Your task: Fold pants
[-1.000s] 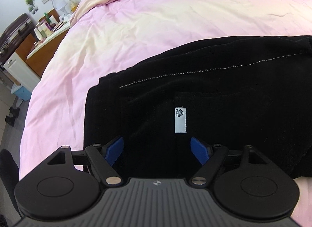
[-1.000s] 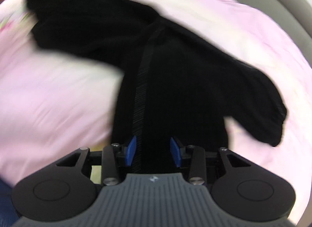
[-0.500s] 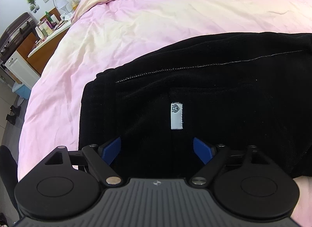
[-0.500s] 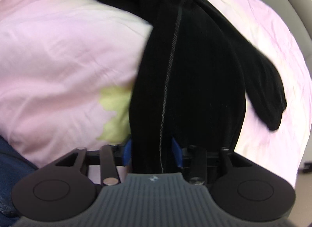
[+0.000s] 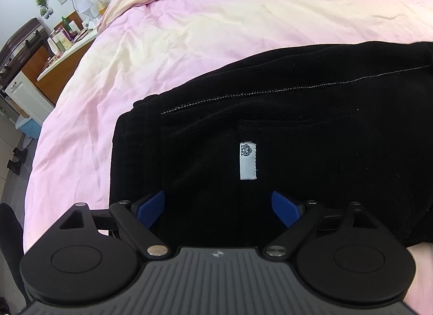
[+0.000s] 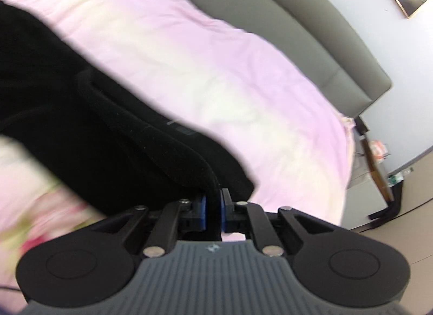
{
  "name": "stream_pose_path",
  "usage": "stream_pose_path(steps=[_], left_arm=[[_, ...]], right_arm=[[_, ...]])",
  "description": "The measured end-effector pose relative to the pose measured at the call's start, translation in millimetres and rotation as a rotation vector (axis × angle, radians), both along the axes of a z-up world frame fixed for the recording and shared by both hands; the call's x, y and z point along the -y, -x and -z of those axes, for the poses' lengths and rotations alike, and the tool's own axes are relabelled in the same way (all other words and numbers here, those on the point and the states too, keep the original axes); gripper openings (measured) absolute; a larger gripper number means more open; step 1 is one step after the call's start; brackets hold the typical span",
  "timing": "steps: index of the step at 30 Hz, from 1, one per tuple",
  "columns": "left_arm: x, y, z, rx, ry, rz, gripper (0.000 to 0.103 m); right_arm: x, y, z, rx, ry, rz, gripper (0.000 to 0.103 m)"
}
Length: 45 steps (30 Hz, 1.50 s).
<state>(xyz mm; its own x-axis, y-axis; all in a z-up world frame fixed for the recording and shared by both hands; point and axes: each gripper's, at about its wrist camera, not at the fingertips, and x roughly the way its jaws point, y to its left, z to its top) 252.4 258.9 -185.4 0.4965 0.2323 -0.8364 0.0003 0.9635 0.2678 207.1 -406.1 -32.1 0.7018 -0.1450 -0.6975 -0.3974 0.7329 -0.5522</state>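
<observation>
Black pants (image 5: pixel 297 125) lie on the pink bedcover (image 5: pixel 216 30), waist end nearest me, with a white label (image 5: pixel 248 160) facing up. My left gripper (image 5: pixel 216 198) hovers just over the waist end, its jaws still opening wide; the blue pads (image 5: pixel 151 206) do not press the cloth. In the right wrist view a fold of the pants' (image 6: pixel 108 139) black fabric runs up from the cover (image 6: pixel 216 71) into my right gripper (image 6: pixel 213 204). That gripper is shut on the fold, which is raised above the bed. The view is blurred.
A grey padded headboard (image 6: pixel 297 30) runs along the far side of the bed. Left of the bed stand a cluttered counter (image 5: pixel 67 36), a dark suitcase (image 5: pixel 19 44) and a blue bin (image 5: pixel 27 128). Floor shows past the bed's right corner (image 6: pixel 392 223).
My right gripper closed on the black fabric and rose with it, swinging round so the headboard came into view. The left jaws spread a little wider; that hand stayed put.
</observation>
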Motion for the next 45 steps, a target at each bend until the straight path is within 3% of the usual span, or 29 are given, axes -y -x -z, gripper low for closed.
stream_pose_path(steps=[4, 8, 12, 13, 14, 15, 16, 19, 21, 25, 28, 30, 31, 32, 33, 35, 38, 42, 45], left_arm=[[0, -2, 1, -0.009, -0.001, 0.002, 0.103], [0, -5, 2, -0.015, -0.003, -0.001, 0.103], [0, -6, 1, -0.021, -0.001, 0.014, 0.103], [-1, -5, 1, -0.021, 0.002, 0.017, 0.103], [-2, -5, 1, -0.022, 0.006, 0.019, 0.103], [-3, -5, 2, -0.022, 0.009, 0.022, 0.103], [-4, -5, 2, -0.021, 0.011, 0.025, 0.103], [-6, -3, 1, -0.016, 0.019, 0.032, 0.103], [-7, -1, 2, -0.007, 0.025, 0.034, 0.103], [-10, 3, 3, 0.008, 0.036, 0.026, 0.103], [-9, 4, 2, 0.011, 0.029, 0.018, 0.103], [-7, 4, 2, 0.009, 0.020, 0.016, 0.103], [-7, 5, 1, 0.006, 0.018, 0.015, 0.103], [-7, 5, 1, 0.005, 0.019, 0.012, 0.103], [-7, 5, 1, 0.001, 0.023, 0.008, 0.103], [-8, 4, -1, -0.007, 0.031, 0.003, 0.103], [-9, 5, -7, 0.010, 0.011, -0.006, 0.103], [-20, 8, -13, 0.058, 0.007, -0.060, 0.103], [-31, 10, -11, 0.071, -0.006, -0.119, 0.103]], right_arm=[[4, -85, 8, -0.052, 0.044, -0.022, 0.003], [9, -151, 54, -0.126, 0.161, 0.012, 0.003], [22, -182, 100, -0.211, 0.231, 0.098, 0.006], [25, -188, 106, -0.206, 0.249, 0.117, 0.008], [26, -196, 112, -0.184, 0.263, 0.130, 0.018], [27, -198, 115, -0.146, 0.290, 0.132, 0.036], [31, -194, 117, -0.105, 0.334, 0.156, 0.043], [62, -196, 111, -0.085, 0.388, 0.295, 0.038], [86, -189, 94, -0.077, 0.293, 0.397, 0.031], [127, -166, 72, -0.152, -0.177, 0.508, 0.031], [145, -143, 86, -0.203, -0.429, 0.607, 0.038], [159, -134, 101, -0.214, -0.595, 0.702, 0.060], [166, -127, 108, -0.200, -0.678, 0.752, 0.060], [172, -121, 114, -0.177, -0.749, 0.788, 0.048], [175, -116, 118, -0.139, -0.798, 0.815, 0.029], [177, -110, 122, -0.097, -0.833, 0.817, 0.026], [179, -102, 108, -0.070, -0.856, 0.773, 0.023], [194, -81, 89, -0.011, -0.982, 0.759, 0.023], [196, -78, 101, -0.007, -0.904, 0.830, 0.026]])
